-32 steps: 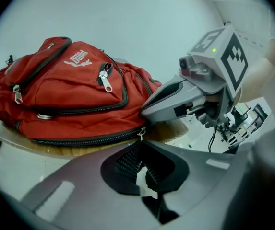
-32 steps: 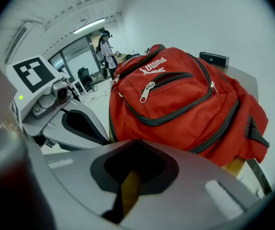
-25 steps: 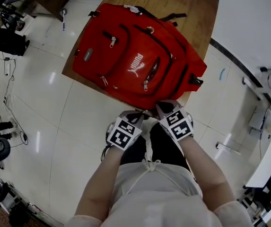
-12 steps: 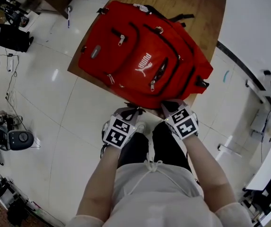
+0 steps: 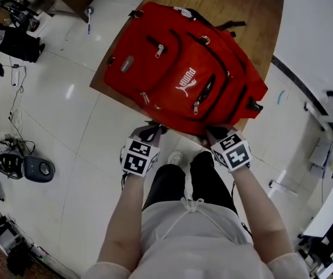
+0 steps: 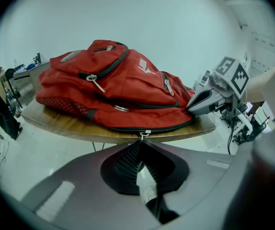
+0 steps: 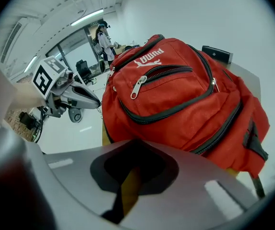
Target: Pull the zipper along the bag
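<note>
A red backpack (image 5: 183, 68) lies flat on a wooden table (image 5: 253, 4), and both grippers are at its near edge. My left gripper (image 5: 153, 131) is shut on the small metal zipper pull (image 6: 144, 135) of the black zipper that runs along the bag's bottom seam. In the left gripper view the pull sits right at the tips of the left gripper (image 6: 142, 142). My right gripper (image 5: 214, 133) is to the right, shut on the edge of the backpack (image 7: 185, 95) at its near right corner. The left gripper view shows the right gripper (image 6: 191, 108) touching that corner.
The table edge (image 6: 60, 123) runs just under the bag's seam. The person's legs and a shoe (image 5: 175, 157) are below the grippers. A round grey device (image 5: 35, 168) and cables lie on the tiled floor at left. A black box (image 7: 215, 53) rests on the table behind the bag.
My left gripper has slid left along the bag's near edge, away from the right gripper. The right gripper stays at the bag's corner.
</note>
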`<state>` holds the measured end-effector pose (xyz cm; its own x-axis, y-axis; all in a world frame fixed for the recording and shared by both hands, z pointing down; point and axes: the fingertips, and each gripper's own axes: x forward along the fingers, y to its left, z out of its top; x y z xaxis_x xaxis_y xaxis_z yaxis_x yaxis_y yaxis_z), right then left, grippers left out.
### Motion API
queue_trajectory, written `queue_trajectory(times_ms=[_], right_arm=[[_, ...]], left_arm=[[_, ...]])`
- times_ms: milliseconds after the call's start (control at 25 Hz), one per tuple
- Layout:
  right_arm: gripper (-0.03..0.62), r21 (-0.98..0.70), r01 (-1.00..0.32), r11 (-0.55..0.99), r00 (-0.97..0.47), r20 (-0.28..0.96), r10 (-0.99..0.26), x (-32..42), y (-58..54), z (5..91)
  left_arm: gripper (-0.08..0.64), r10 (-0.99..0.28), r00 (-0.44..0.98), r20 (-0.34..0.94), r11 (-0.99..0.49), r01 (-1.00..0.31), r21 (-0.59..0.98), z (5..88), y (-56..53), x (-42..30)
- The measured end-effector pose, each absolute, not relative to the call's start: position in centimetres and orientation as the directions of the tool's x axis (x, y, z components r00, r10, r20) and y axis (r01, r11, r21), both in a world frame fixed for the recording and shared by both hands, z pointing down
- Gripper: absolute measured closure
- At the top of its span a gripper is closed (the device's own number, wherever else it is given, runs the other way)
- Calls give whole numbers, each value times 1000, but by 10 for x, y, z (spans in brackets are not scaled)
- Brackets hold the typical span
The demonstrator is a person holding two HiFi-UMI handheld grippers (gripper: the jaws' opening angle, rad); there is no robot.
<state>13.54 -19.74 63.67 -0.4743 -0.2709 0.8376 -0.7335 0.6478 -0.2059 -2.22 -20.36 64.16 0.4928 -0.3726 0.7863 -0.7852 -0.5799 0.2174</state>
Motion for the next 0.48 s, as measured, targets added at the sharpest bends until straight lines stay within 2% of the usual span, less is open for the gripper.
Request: queue_trajectory(times_ms=[320, 480], right_arm=[[591, -214, -729, 650, -477, 840, -258, 136, -197, 636], [591, -213, -735, 643, -474, 841, -263, 136, -198, 636]], left_arm=[[551, -442, 455, 773, -509, -837, 201, 638, -225, -54], [548, -471, 420, 776, -517, -844, 143, 637, -234, -62]])
